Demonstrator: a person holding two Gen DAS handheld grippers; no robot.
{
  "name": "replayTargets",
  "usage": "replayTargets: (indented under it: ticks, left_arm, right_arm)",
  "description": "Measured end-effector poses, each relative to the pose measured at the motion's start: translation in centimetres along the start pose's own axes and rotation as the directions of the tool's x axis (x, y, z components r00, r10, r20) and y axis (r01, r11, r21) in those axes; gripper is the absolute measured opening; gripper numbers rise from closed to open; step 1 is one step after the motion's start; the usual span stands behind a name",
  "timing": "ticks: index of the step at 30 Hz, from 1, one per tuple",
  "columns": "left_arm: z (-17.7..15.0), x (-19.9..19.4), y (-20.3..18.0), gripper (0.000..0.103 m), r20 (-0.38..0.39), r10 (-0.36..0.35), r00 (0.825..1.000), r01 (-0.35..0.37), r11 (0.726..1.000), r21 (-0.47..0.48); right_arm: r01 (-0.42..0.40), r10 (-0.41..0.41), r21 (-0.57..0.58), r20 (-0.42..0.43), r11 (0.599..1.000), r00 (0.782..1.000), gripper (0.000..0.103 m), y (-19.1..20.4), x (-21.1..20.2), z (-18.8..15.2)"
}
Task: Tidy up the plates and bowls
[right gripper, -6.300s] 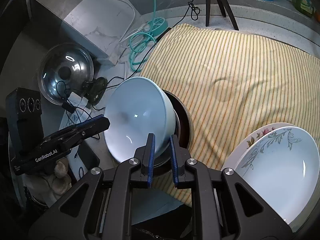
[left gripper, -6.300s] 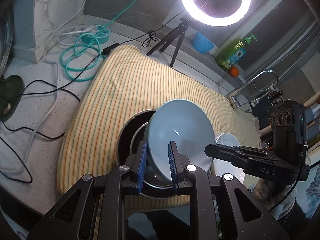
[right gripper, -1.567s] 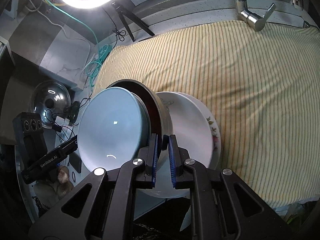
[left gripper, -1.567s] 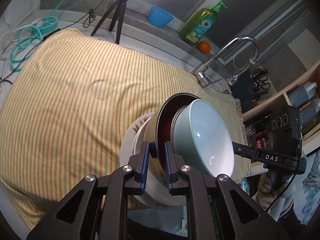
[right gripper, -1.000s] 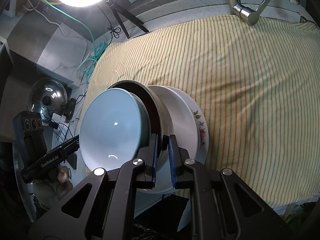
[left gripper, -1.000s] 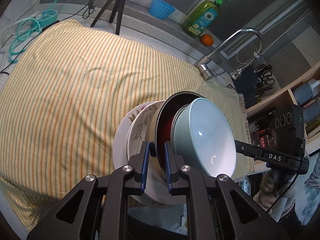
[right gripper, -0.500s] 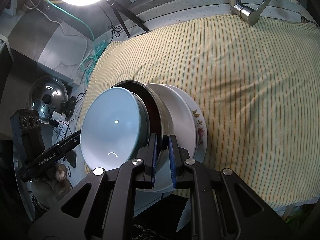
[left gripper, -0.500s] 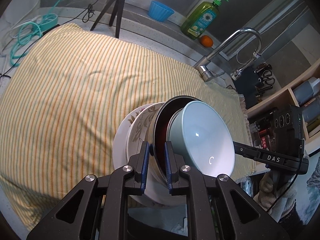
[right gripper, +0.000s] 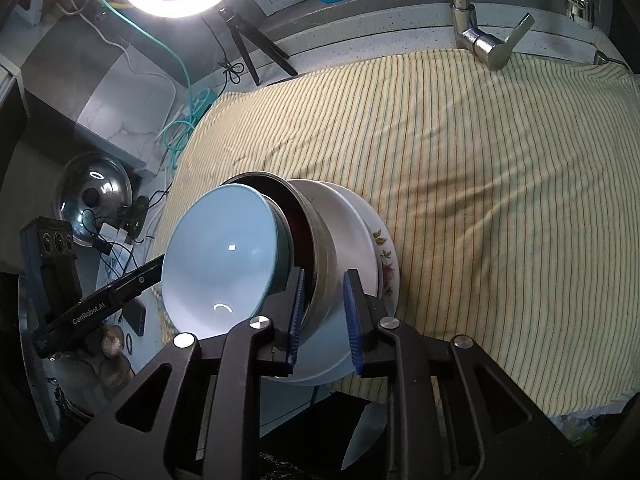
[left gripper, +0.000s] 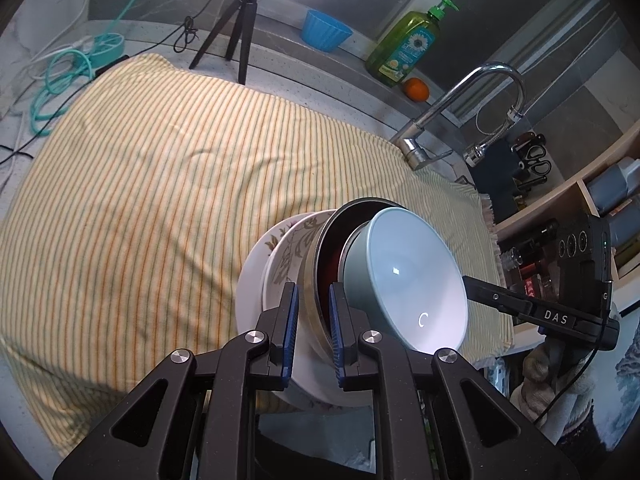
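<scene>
Left wrist view: left gripper (left gripper: 311,322) pinches metal bowl (left gripper: 320,276) rim | blue bowl (left gripper: 408,280) nested inside, stack resting on floral plates (left gripper: 276,256) at striped cloth (left gripper: 160,200) edge | right gripper (right gripper: 323,314) jaws opening, rim between them | step: setting stack down | next: left lets go too, both withdraw gently
</scene>
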State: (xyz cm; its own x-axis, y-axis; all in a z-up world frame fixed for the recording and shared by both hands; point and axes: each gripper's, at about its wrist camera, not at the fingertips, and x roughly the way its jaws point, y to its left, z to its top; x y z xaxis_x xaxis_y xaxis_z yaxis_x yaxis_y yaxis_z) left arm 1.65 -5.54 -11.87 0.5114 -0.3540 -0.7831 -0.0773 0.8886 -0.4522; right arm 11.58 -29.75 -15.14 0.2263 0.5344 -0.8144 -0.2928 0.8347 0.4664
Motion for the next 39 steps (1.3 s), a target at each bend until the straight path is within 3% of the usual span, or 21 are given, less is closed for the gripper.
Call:
replayTargets:
  ticks: [1, 6, 14, 25, 31, 39]
  left_arm:
    - [0.0, -0.2, 0.0, 0.012, 0.005, 0.005, 1.0, -0.005, 1.0, 0.002]
    - [-0.3, -0.9, -0.4, 0.017, 0.022, 0.031, 0.999, -0.031, 0.999, 0.022]
    - [-1.5, -1.7, -1.8, 0.025, 0.059, 0.094, 0.994, -0.099, 0.992, 0.082]
    - [-2.8, -3.5, -3.3, 0.064, 0.14, 0.158, 0.977, -0.177, 0.975, 0.136]
    - [-2.8, -4.3, -3.0, 0.07, 0.163, 0.173, 0.971, -0.193, 0.974, 0.12]
    - [-2.9, -5.0, -3.6, 0.07, 0.183, 0.179, 0.967, -0.207, 0.968, 0.144]
  right_arm:
    - [0.001, -0.001, -0.004, 0.004, 1.0, 1.0, 0.033, 0.0, -0.1, -0.1]
    - [0.021, -0.02, -0.034, 0.026, 0.999, 0.999, 0.036, 0.6, -0.8, -0.3]
    - [0.078, -0.071, -0.091, 0.077, 0.993, 0.995, 0.055, 1.2, -2.0, -0.9]
    - [0.116, -0.1, -0.117, 0.137, 0.986, 0.985, 0.078, 2.0, -3.7, -2.4]
    - [0.164, -0.135, -0.136, 0.2, 0.977, 0.97, 0.089, 3.6, -5.0, -3.3]
    - [0.206, -0.159, -0.163, 0.259, 0.965, 0.953, 0.09, 6.1, -6.3, -4.1]
